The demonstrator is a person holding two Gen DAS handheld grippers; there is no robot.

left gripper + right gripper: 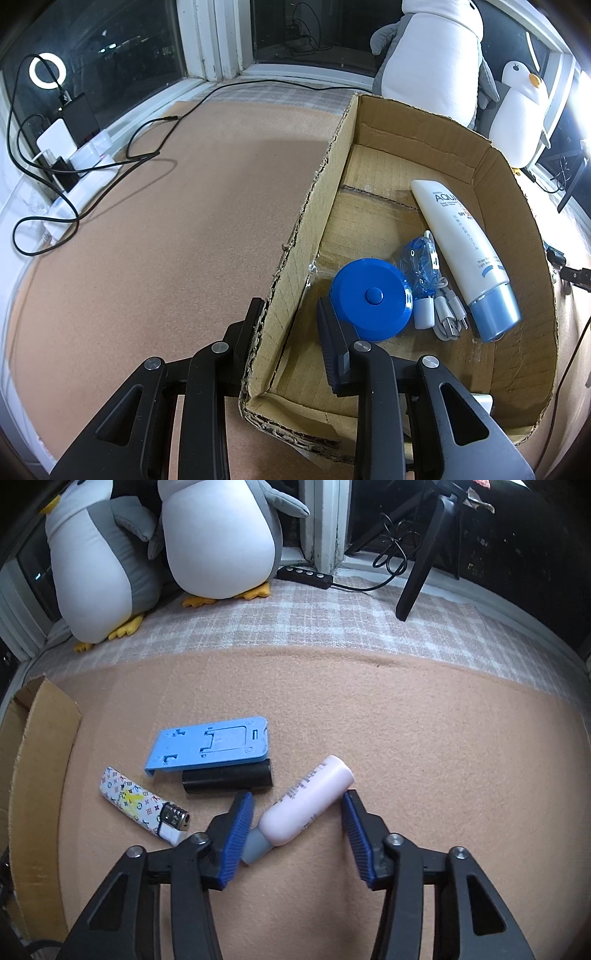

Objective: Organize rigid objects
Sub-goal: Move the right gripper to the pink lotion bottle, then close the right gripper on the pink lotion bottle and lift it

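A cardboard box (517, 206) holds a white sunscreen tube (461, 254), a blue round tape measure (371, 297), a small blue spray bottle (421, 273) and a grey cable (448, 314). My left gripper (291, 314) is open and straddles the box's left wall, one finger inside and one outside. My right gripper (297, 805) is open around a pink bottle (308, 801) lying on the felt, one finger on each side. A blue phone stand (210, 749), a black cylinder (227, 777) and a patterned lighter (142, 803) lie to its left.
The box edge (40, 775) shows at the right wrist view's left. Two plush penguins (218, 535) and a tripod leg (421, 572) stand at the back. A black cable (147, 155) and chargers (74, 147) lie at the mat's left.
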